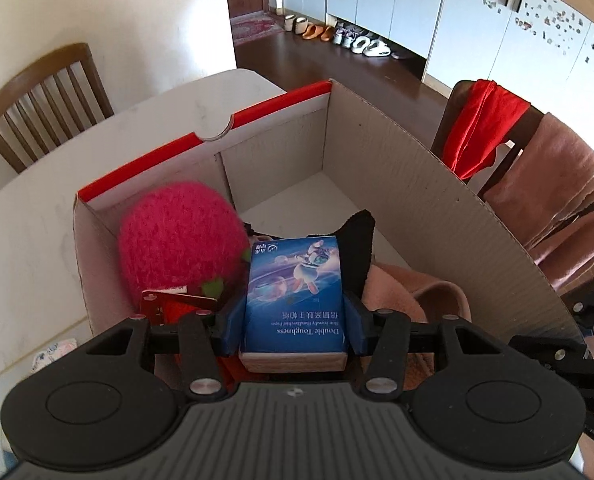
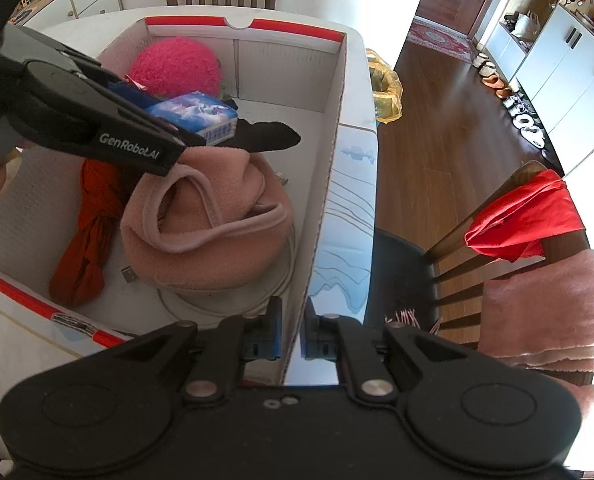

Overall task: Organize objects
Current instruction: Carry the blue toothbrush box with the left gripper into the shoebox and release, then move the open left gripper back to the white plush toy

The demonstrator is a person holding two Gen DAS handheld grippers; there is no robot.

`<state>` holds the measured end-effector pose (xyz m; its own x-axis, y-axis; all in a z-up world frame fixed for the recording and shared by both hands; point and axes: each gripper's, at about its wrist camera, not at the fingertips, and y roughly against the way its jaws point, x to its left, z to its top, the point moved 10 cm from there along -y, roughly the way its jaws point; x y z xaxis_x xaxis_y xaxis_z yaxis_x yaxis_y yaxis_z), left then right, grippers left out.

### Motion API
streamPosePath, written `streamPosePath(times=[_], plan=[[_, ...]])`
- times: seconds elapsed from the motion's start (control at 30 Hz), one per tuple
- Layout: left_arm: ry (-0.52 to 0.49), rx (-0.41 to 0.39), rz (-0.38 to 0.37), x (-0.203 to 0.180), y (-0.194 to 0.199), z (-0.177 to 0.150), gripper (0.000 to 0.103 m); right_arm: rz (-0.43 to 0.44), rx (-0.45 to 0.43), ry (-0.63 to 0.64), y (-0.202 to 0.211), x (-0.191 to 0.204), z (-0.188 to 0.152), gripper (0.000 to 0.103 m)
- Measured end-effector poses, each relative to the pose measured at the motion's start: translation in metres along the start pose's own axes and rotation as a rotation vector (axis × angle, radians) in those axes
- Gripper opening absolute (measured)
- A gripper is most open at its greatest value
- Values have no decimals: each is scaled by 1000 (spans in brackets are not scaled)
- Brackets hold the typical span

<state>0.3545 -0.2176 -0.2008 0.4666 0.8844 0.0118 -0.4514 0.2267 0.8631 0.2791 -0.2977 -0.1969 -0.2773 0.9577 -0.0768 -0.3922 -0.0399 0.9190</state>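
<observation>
Tissue pack (image 1: 295, 292) is pinched across its long sides by left gripper (image 1: 293, 320), over the box (image 1: 437, 184) near the pink plush (image 1: 177, 232). Likely light, soft, slick-wrapped: squeeze gently. Right gripper (image 2: 293, 334) clamps the box wall.

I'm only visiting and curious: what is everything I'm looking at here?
cardboard box: one, white with red rim, on the table
tissue pack: one, blue, held over the box
strawberry plush: one, pink, box's far corner
fleece hat: one, pink, in the box
scarf: one, orange-red, beside the hat
black cloth: one, behind the hat
left gripper: fingers clamping the tissue pack
right gripper: fingers pinching the box's wall
</observation>
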Motion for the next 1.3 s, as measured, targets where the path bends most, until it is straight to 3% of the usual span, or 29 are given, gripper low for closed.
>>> streamPosePath(times=[0.07, 0.23, 0.97, 1.17, 1.3], plan=[[9, 3, -6, 2, 1, 0, 50, 0, -1, 0, 0, 0, 0, 8], [44, -20, -20, 7, 10, 1, 66, 0, 0, 0, 0, 0, 0, 8], [105, -124, -15, 31, 98, -1, 66, 6, 3, 5, 0, 1, -1, 9], [106, -171, 23, 45, 126, -9, 66, 13, 5, 4, 4, 1, -1, 9], [143, -190, 43, 67, 142, -20, 76, 20, 3, 3, 4, 0, -2, 9]])
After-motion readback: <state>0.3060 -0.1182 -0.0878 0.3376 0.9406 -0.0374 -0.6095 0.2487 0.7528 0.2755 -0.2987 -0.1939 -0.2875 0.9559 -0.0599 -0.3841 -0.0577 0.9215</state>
